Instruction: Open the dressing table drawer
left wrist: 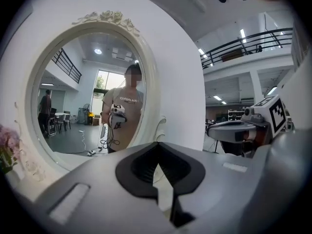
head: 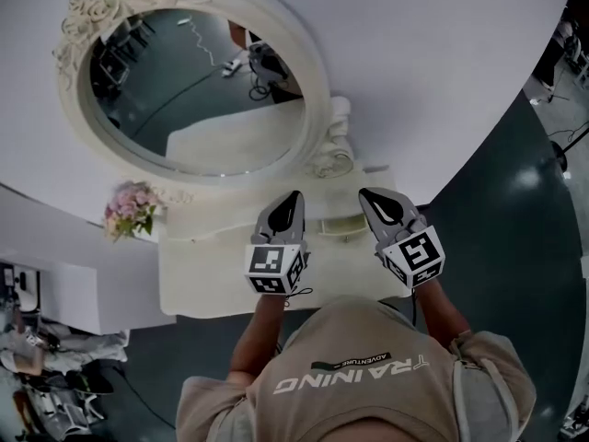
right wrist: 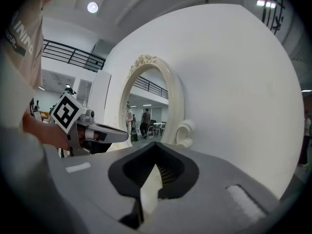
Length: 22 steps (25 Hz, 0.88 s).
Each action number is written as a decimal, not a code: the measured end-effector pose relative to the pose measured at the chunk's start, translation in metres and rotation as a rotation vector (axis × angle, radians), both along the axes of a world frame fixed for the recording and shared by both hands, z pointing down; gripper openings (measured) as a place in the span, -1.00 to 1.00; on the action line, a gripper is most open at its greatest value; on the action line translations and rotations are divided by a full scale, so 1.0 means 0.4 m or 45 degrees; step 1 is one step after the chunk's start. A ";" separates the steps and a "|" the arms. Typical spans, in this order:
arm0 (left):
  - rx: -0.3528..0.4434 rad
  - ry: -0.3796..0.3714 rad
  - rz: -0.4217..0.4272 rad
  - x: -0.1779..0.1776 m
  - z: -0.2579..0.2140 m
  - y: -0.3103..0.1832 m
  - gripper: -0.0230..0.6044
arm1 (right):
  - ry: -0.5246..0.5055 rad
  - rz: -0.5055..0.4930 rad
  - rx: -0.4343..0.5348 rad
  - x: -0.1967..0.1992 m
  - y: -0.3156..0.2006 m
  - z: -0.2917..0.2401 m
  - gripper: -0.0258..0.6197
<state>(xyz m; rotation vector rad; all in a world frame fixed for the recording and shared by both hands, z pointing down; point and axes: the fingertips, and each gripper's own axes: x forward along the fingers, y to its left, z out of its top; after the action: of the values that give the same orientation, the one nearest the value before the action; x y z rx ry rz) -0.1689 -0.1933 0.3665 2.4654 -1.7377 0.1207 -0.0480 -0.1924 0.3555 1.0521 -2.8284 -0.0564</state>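
The cream dressing table [head: 198, 279] stands against a white wall under an oval mirror [head: 198, 81] with a carved frame. Both grippers hover side by side over the back of the tabletop, pointing at the mirror's base. My left gripper [head: 292, 196] is shut with nothing in it, and so is my right gripper [head: 368, 194]. In the left gripper view the shut jaws [left wrist: 158, 147] face the mirror [left wrist: 87, 91], with the right gripper [left wrist: 241, 129] alongside. In the right gripper view the shut jaws [right wrist: 155, 147] face the mirror frame [right wrist: 168, 96], with the left gripper [right wrist: 95, 130] beside them. No drawer front shows clearly.
A bunch of pink flowers [head: 129, 210] stands at the table's back left corner. The mirror frame's scrolled foot [head: 333, 141] rises just beyond the grippers. Clutter and cables [head: 46, 366] lie on the dark floor at the lower left.
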 end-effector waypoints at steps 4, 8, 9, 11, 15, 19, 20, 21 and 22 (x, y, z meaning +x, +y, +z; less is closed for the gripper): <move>0.035 0.014 0.016 0.012 -0.029 0.006 -0.87 | -0.071 0.024 0.077 0.015 0.020 -0.056 -0.92; 0.045 0.041 0.024 0.018 -0.041 0.022 -0.87 | -0.064 0.032 0.096 0.019 0.043 -0.069 -0.92; 0.039 0.046 0.024 0.018 -0.037 0.026 -0.87 | -0.066 0.036 0.088 0.021 0.047 -0.068 -0.92; 0.029 0.049 0.024 0.017 -0.029 0.033 -0.87 | -0.071 0.043 0.079 0.028 0.053 -0.067 -0.92; 0.035 0.030 0.022 0.017 -0.029 0.037 -0.87 | -0.069 0.046 0.065 0.036 0.061 -0.061 -0.92; 0.027 0.022 0.026 0.020 -0.021 0.045 -0.87 | -0.059 0.021 0.057 0.026 0.068 -0.053 -0.92; 0.022 0.022 0.028 0.020 -0.017 0.047 -0.87 | -0.056 0.012 0.056 0.022 0.071 -0.051 -0.92; 0.015 0.024 0.029 0.021 -0.012 0.051 -0.87 | -0.053 0.008 0.055 0.019 0.074 -0.049 -0.92; 0.010 0.026 0.029 0.021 -0.007 0.054 -0.87 | -0.051 0.009 0.055 0.019 0.078 -0.047 -0.92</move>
<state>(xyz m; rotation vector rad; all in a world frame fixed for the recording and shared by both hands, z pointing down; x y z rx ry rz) -0.1606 -0.1716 0.3635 2.4833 -1.7057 0.0911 -0.0405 -0.1613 0.3366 1.0835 -2.8715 -0.0975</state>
